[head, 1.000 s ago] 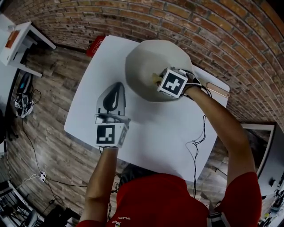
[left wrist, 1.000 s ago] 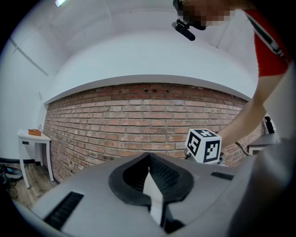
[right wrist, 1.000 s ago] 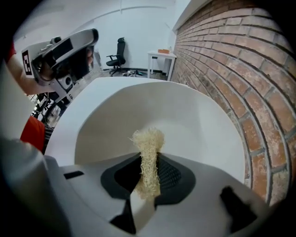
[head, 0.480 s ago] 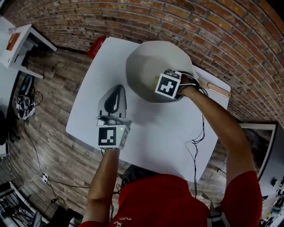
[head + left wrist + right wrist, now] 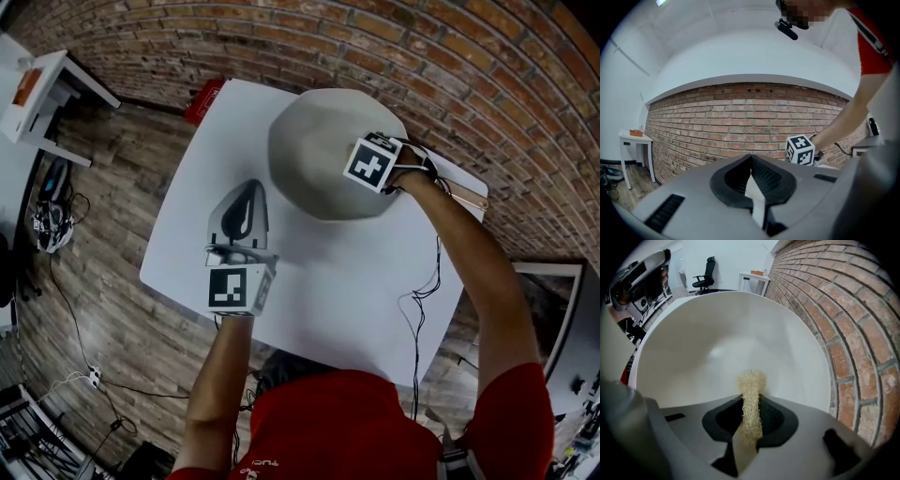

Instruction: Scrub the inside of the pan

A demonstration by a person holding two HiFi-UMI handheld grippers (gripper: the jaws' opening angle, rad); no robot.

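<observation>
Table (image 5: 328,281) bears one pan (image 5: 309,159); right hand-held gripper (image 5: 751,420) pinches one scrubber (image 5: 751,387).

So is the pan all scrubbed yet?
Not that I can tell. Done: the right gripper has the straw-coloured scrubber pinched tight. In hand: the scrubber's tip is down inside the pan, seemingly against its wall. Left: the scrubbing itself; the inside looks plain white, so progress is hard to judge. The left gripper is shut, empty, apart from the pan.
</observation>
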